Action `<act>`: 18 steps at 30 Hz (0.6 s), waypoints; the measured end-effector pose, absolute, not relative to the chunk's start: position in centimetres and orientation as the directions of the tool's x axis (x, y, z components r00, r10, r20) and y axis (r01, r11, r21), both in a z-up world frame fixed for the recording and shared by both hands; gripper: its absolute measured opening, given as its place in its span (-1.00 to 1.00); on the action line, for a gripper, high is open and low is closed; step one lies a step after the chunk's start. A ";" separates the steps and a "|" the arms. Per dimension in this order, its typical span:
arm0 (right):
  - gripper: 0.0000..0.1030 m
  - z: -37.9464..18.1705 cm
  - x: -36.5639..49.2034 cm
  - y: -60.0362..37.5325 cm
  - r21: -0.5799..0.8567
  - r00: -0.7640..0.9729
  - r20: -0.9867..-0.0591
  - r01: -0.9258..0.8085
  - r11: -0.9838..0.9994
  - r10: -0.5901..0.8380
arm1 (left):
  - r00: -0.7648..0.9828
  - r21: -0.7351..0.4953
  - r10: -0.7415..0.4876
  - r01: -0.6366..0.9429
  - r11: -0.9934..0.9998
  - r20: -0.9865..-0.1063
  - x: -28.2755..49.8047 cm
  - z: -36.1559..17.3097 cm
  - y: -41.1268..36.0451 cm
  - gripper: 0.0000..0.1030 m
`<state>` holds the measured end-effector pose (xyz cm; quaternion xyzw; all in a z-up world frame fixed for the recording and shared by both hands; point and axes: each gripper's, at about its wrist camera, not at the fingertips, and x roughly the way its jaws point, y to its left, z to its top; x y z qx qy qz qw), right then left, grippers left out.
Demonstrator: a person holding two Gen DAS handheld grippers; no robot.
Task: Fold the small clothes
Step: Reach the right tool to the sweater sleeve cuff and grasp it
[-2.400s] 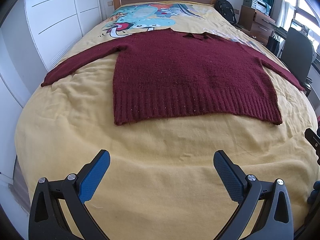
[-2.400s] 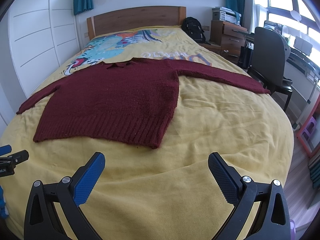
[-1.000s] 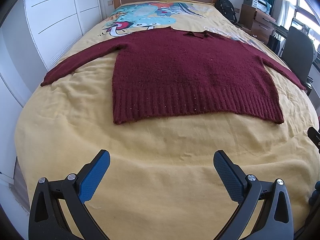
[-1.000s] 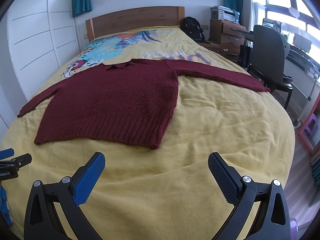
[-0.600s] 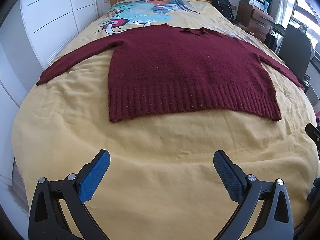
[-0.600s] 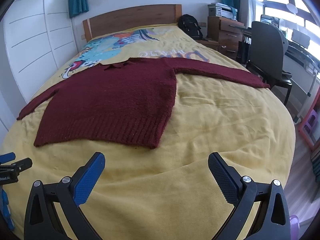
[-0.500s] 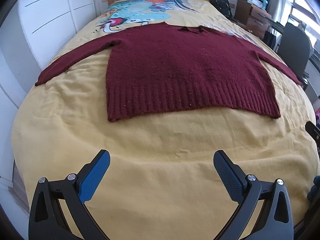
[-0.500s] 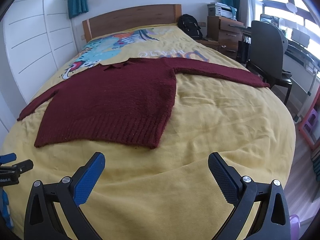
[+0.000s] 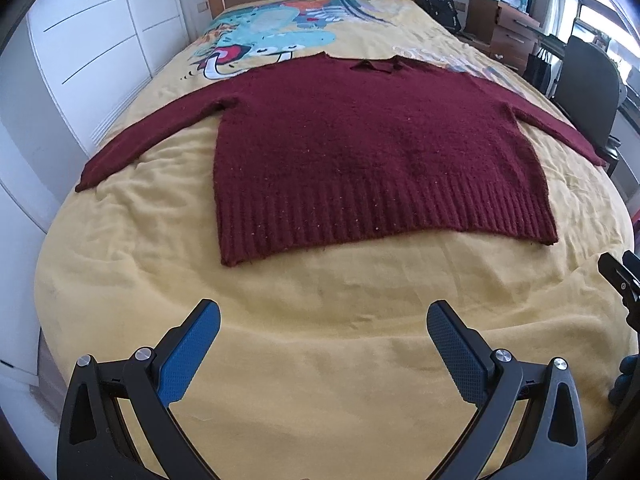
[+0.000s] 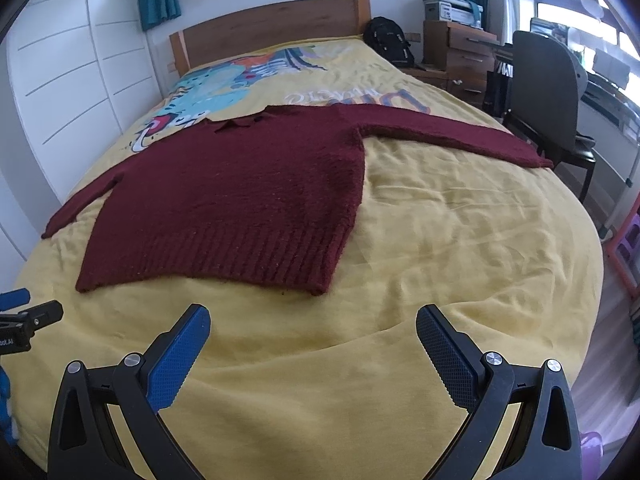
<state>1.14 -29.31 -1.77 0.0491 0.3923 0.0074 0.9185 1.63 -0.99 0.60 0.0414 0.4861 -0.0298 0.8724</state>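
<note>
A dark red knitted sweater (image 9: 360, 152) lies flat on the yellow bedspread (image 9: 320, 340), collar toward the headboard, both sleeves spread out sideways, ribbed hem toward me. It also shows in the right wrist view (image 10: 240, 200). My left gripper (image 9: 322, 320) is open and empty, hovering above the bare bedspread short of the hem. My right gripper (image 10: 312, 320) is open and empty, near the hem's right corner. The right gripper's edge shows at the far right of the left wrist view (image 9: 620, 280). The left gripper's edge shows at the far left of the right wrist view (image 10: 28, 320).
White wardrobe doors (image 9: 80, 60) run along the left of the bed. A wooden headboard (image 10: 272, 28) is at the far end. A black backpack (image 10: 388, 44), a wooden drawer unit (image 10: 456, 52) and a dark office chair (image 10: 548, 92) stand at the right.
Both grippers stay open. The left view has shifted slightly, with the sweater sitting a little further right and lower in it; the right view has drawn slightly closer to the hem.
</note>
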 end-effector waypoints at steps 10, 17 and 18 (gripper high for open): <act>1.00 -1.3 2.9 -30.0 0.192 0.681 -0.719 0.003 0.981 0.139 | 0.445 0.038 0.022 0.028 0.999 -0.895 2.5 0.6 0.2 0.98; 1.00 0.2 5.0 -31.6 0.230 0.706 -0.690 0.009 0.973 0.157 | 0.436 0.055 0.048 0.003 0.998 -0.898 4.0 1.7 -0.1 0.98; 1.00 0.4 5.4 -32.1 0.234 0.711 -0.686 0.015 0.972 0.155 | 0.434 0.056 0.052 -0.005 0.998 -0.899 4.4 2.0 -0.1 0.98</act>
